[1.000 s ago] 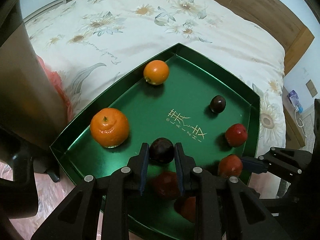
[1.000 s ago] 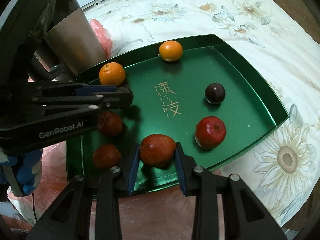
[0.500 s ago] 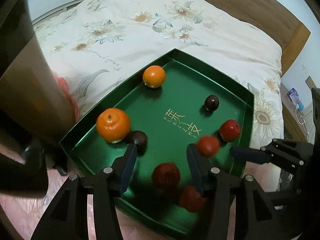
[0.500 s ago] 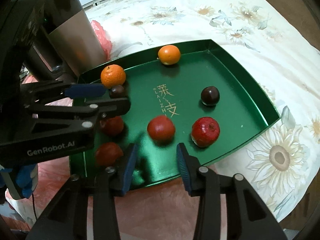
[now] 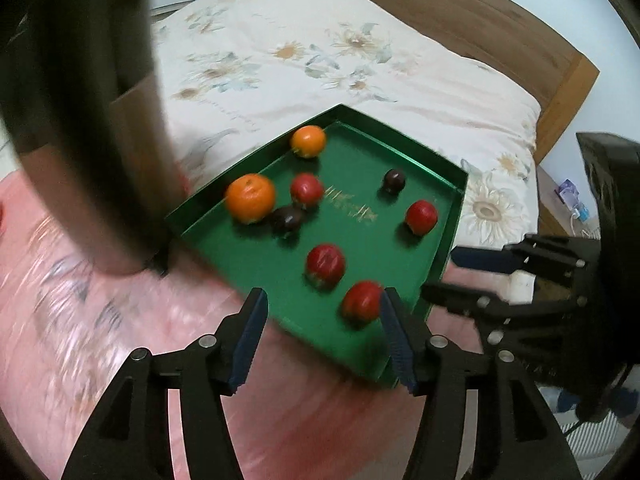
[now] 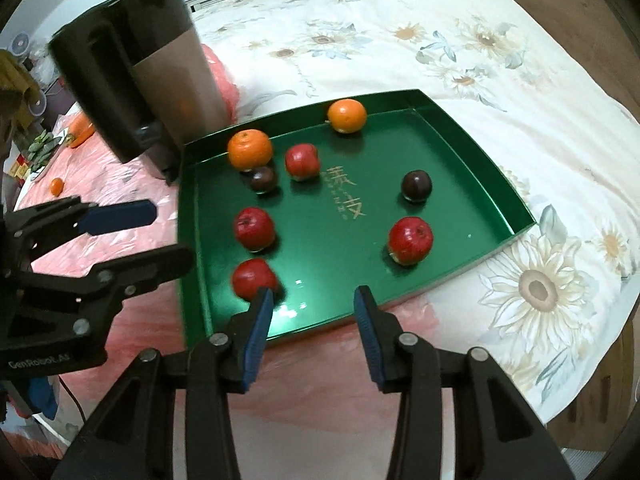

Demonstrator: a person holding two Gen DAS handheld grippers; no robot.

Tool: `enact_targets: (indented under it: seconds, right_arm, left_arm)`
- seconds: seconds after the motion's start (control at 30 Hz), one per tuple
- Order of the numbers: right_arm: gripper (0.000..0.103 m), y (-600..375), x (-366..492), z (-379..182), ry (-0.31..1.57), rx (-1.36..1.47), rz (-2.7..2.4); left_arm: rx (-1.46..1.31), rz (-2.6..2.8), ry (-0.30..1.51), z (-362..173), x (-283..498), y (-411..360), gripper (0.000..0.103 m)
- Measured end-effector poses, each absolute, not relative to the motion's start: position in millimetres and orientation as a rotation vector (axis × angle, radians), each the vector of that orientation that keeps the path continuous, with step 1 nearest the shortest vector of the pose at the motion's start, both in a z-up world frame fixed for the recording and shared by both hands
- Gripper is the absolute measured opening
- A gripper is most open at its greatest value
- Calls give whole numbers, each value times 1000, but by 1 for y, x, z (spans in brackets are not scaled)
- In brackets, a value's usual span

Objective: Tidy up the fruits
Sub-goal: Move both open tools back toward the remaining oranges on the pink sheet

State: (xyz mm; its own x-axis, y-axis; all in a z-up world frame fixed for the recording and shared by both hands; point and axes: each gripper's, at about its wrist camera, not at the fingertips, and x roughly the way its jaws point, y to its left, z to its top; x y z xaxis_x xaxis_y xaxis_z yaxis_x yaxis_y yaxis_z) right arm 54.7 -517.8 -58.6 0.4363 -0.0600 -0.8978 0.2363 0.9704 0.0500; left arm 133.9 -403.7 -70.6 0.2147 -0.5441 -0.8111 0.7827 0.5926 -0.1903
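Right wrist view: your right gripper (image 6: pixel 314 300) has just been opening and now stands spread with nothing between its pads, hovering over the near edge of the green tray (image 6: pixel 496 178), and the red fruit (image 6: pixel 254 278) by the near-left corner sits just beside its left finger, closest of all. Your left gripper (image 5: pixel 322 320), its jaws likewise just spread wider and holding nothing, hangs off the tray's left edge. The oranges and dark fruit lie near the far-left corner.
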Motion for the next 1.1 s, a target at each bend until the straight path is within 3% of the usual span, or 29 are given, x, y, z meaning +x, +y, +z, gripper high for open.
enact_targets:
  seconds: [0.27,1.0,1.1]
  right_arm:
    - [54,-476,57,-47,1115,149,-129]
    - [54,-325,104,-32,1127,48,125]
    - [62,-307,113,-33,1129,35,150]
  left_arm:
    - [239,-834,1005,-56,144,-343,59]
    - [125,-489,1050,-51,171,-165,60]
    - [98,-438,1066,-54,178,-140,60]
